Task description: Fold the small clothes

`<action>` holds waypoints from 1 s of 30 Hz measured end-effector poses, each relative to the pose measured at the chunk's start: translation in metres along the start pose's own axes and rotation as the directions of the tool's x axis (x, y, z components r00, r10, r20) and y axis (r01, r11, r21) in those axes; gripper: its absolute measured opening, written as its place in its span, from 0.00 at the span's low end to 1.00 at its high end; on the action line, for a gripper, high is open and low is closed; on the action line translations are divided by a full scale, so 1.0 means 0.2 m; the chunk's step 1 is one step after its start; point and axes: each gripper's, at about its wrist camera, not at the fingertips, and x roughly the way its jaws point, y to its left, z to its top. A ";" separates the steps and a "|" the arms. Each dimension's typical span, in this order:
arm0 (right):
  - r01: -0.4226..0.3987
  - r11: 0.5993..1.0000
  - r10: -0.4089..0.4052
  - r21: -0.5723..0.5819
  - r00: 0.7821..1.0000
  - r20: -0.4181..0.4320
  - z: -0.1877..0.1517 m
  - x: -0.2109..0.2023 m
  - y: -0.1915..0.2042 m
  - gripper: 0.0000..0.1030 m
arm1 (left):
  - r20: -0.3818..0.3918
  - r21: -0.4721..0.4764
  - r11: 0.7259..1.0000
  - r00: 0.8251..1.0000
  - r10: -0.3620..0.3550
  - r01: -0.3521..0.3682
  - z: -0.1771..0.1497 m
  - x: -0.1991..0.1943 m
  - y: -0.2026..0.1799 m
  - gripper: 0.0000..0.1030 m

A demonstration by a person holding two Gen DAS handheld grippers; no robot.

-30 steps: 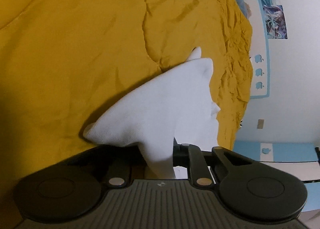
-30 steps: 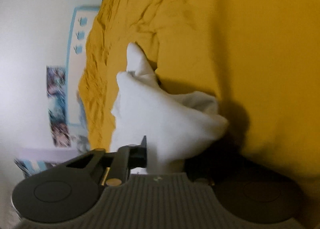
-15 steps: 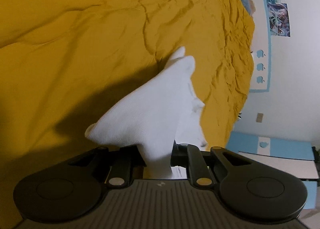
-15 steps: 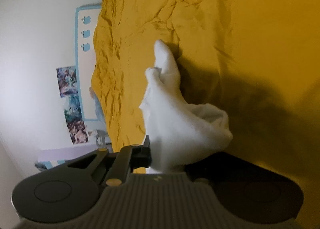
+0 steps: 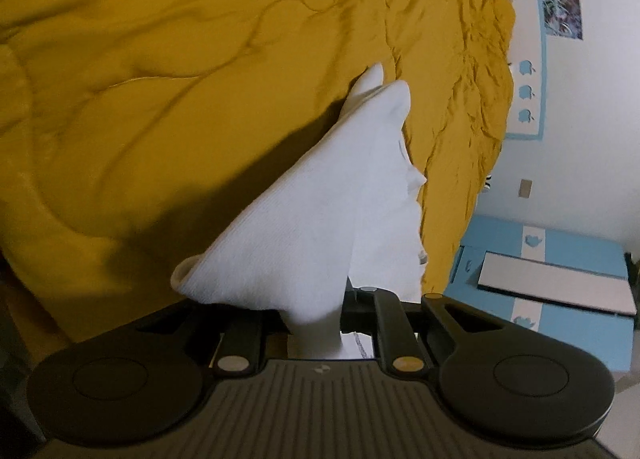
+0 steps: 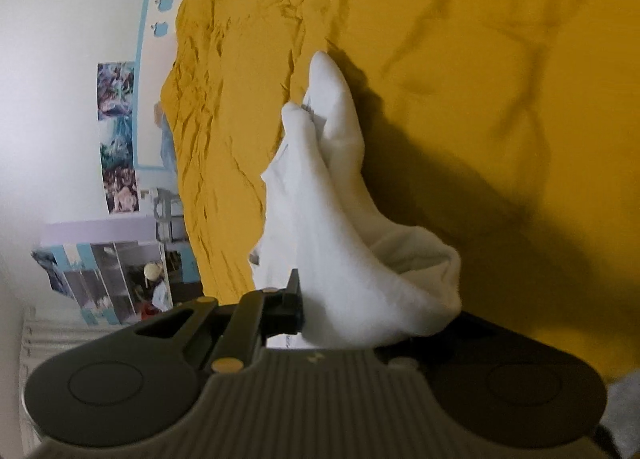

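A pair of white socks [image 5: 320, 211] hangs between my two grippers over the mustard-yellow bedspread [image 5: 160, 79]. My left gripper [image 5: 316, 323] is shut on one side of the cuff end. In the right wrist view the same socks [image 6: 336, 227] run forward, toes pointing away, and my right gripper [image 6: 332, 319] is shut on the cuff end; its right finger is hidden behind the cloth. The toe tips reach toward the bedspread [image 6: 480, 79].
The bed's edge runs along a white wall with posters [image 5: 560, 7] and a blue-framed panel [image 6: 160, 19]. A blue cabinet [image 5: 552, 271] stands beside the bed. Shelves with clutter [image 6: 120, 279] show in the right wrist view.
Both grippers have lifted and swung with the socks; the socks hang straighter and longer, and more of the room beside the bed shows in both views.
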 end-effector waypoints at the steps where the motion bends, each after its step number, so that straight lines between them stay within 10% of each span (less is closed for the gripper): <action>1: 0.001 1.000 -0.001 0.001 1.000 0.000 -0.02 -0.01 -0.03 0.07 | 0.001 0.011 1.000 1.000 -0.001 0.001 0.00 0.00 0.00 0.17; 9: 0.005 0.993 -0.006 0.116 1.000 0.015 -0.09 -0.08 -0.34 0.22 | -0.014 0.156 0.988 1.000 0.000 0.002 0.04 -0.04 0.04 0.36; 12: 0.154 0.987 -0.151 -0.042 0.987 0.061 -0.12 -0.23 -0.24 0.35 | 0.051 0.332 0.937 0.994 0.094 -0.106 0.02 -0.16 -0.05 0.46; 14: 0.289 0.928 -0.261 -0.233 0.954 0.146 -0.15 -0.34 -0.12 0.36 | 0.157 0.445 0.862 0.968 0.194 -0.245 -0.02 -0.24 -0.14 0.50; 17: 0.474 0.755 -0.360 -0.453 0.877 0.318 -0.19 -0.48 0.04 0.45 | 0.434 0.544 0.634 0.831 0.349 -0.550 -0.07 -0.32 -0.30 0.61; 19: 0.514 0.661 -0.346 -0.547 0.856 0.385 -0.20 -0.52 0.12 0.46 | 0.496 0.574 0.558 0.797 0.346 -0.600 -0.05 -0.34 -0.41 0.61; 25: 0.314 0.628 -0.170 -0.712 0.948 0.268 -0.06 -0.40 0.30 0.46 | 0.321 0.730 0.575 0.928 0.188 -0.368 0.15 -0.17 -0.76 0.66; 30: 0.238 0.608 -0.184 -0.757 0.970 0.157 0.10 -0.08 0.44 0.45 | 0.291 0.791 0.501 0.936 0.198 -0.352 0.31 0.19 -0.97 0.64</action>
